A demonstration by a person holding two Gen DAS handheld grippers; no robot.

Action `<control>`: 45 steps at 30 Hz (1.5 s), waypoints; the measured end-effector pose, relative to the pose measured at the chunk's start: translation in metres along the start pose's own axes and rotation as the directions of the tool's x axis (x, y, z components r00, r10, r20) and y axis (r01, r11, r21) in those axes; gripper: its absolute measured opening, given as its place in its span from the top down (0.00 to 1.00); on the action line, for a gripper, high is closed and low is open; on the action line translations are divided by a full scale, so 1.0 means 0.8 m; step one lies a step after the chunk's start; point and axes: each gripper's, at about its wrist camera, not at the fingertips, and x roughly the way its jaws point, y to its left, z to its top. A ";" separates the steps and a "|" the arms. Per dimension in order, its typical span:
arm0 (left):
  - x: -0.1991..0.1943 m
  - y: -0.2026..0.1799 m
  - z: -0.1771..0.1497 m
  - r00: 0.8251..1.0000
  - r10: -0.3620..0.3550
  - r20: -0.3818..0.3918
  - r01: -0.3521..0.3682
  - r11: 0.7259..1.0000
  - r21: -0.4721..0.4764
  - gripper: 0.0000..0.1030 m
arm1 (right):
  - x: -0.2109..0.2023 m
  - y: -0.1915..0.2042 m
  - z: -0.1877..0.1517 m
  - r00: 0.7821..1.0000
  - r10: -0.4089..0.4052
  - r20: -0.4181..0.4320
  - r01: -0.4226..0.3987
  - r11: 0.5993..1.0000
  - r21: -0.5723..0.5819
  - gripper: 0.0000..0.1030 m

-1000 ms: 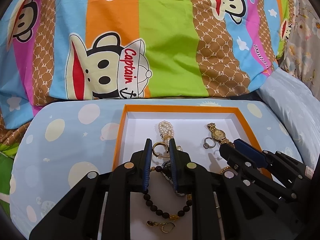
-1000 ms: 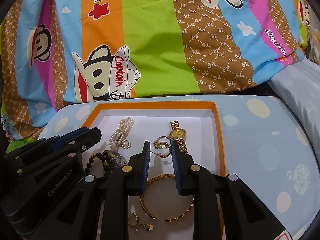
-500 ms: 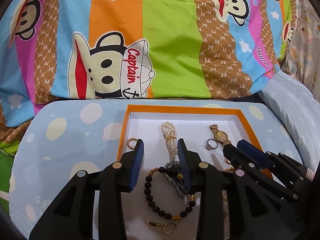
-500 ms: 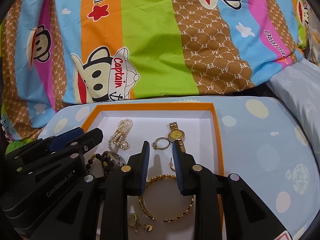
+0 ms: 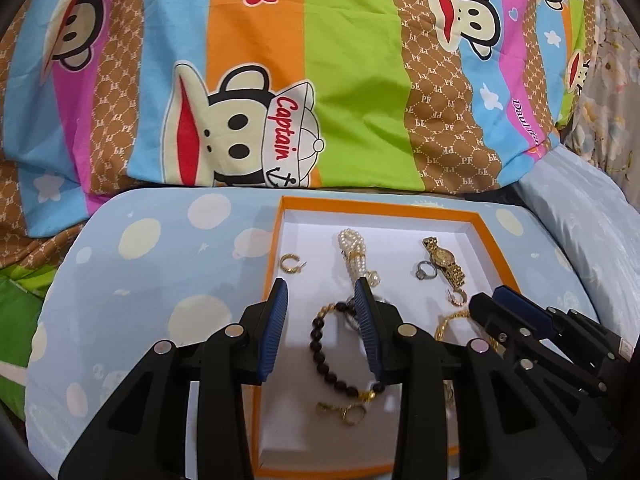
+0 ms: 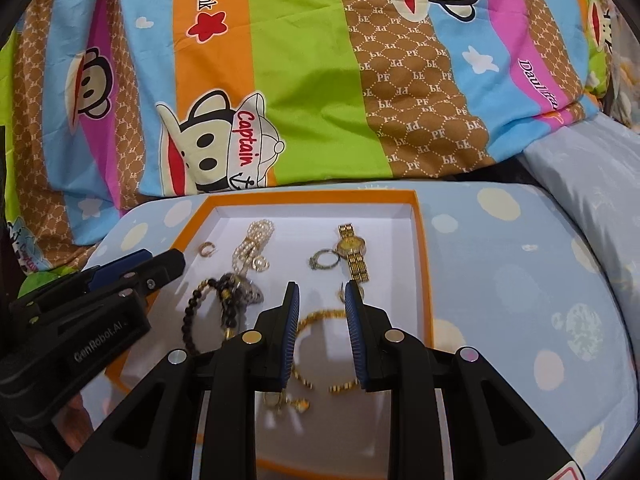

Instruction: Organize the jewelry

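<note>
Both grippers sat over the tray (image 5: 496, 236), an orange-rimmed box with a white floor, resting on a pale blue dotted cushion (image 5: 152, 280). A striped cartoon-monkey blanket (image 5: 352, 80) lay behind it, on the far side.

Left gripper (image 5: 320, 292): fingers spread apart, nothing between them, hovering above the tray's near-left part. Its left finger (image 5: 274, 332) was over the tray's left rim. The dark bead bracelet (image 5: 320, 344) lay on the floor below the gap, not gripped.

Right gripper (image 6: 322, 294): also released, nothing held, over the near-right part of the tray. The gold bangle (image 6: 316, 318) lay under and between its fingers, flat on the floor; can't tell if it was touching them.

Jewelry in the tray:
- gold hoop earring (image 5: 290, 263), far left corner, alone
- pearl bracelet (image 5: 354, 252), far middle, running near-far
- gold watch (image 5: 444, 262), far right, with a silver ring (image 5: 424, 270) just beside it on the left
- second small hoop (image 5: 458, 298) just near of the watch strap
- dark, shiny lump (image 6: 246, 292) beside the beads, too blurred to name
- gold clasp pieces (image 5: 344, 410) at the near end of the beads

All pieces were inside the tray.
</note>
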 end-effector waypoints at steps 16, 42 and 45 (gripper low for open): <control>-0.026 0.017 -0.069 0.996 0.043 -0.073 -0.045 0.999 -0.029 0.68 | -0.040 0.005 -0.064 1.000 -0.006 -0.031 0.006 1.000 0.011 0.78; -0.111 -0.012 -0.101 0.993 0.092 0.069 -0.090 0.995 -0.032 0.61 | -0.118 0.017 -0.111 0.994 -0.075 0.075 0.075 0.997 0.006 0.77; -0.111 -0.017 -0.109 0.993 0.092 0.077 -0.090 0.996 -0.021 0.61 | -0.117 0.015 -0.116 0.995 -0.065 0.074 0.064 0.998 0.012 0.77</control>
